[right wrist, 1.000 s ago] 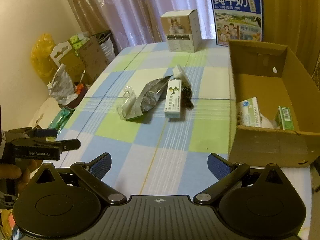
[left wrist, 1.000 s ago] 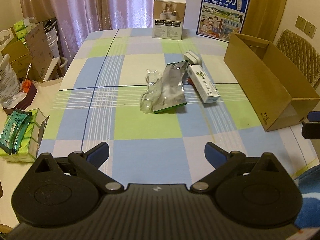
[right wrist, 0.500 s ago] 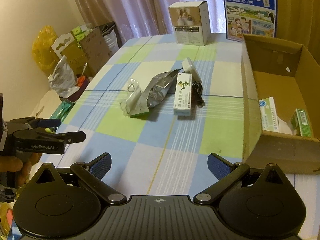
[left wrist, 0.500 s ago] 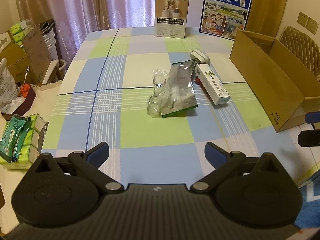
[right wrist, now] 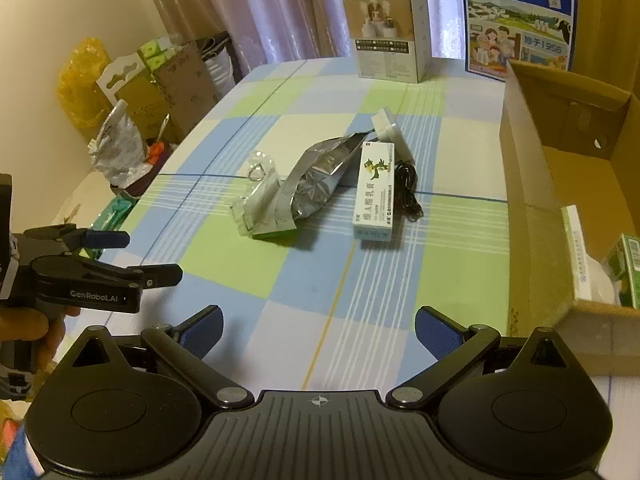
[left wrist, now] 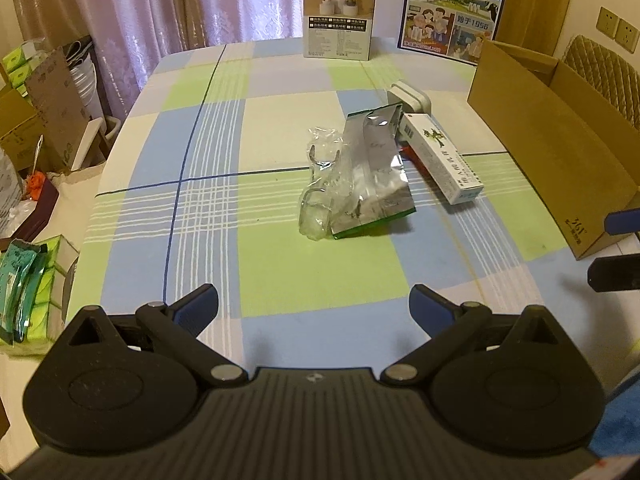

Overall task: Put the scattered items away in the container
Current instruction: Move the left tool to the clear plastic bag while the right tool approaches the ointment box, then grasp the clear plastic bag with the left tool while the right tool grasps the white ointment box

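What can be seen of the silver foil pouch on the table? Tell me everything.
The silver foil pouch is a crinkled, shiny bag with a green edge along its bottom, lying flat on the checked tablecloth at mid-table. Its torn-looking open top points toward the white plug. A clear plastic packet overlaps one side; the long white carton lies close along the other. Neither gripper touches it.

Milk poster [left wrist: 452, 4], humidifier box [left wrist: 339, 14] (upright) — curtains [left wrist: 140, 4], checked tablecloth [left wrist: 208, 160]
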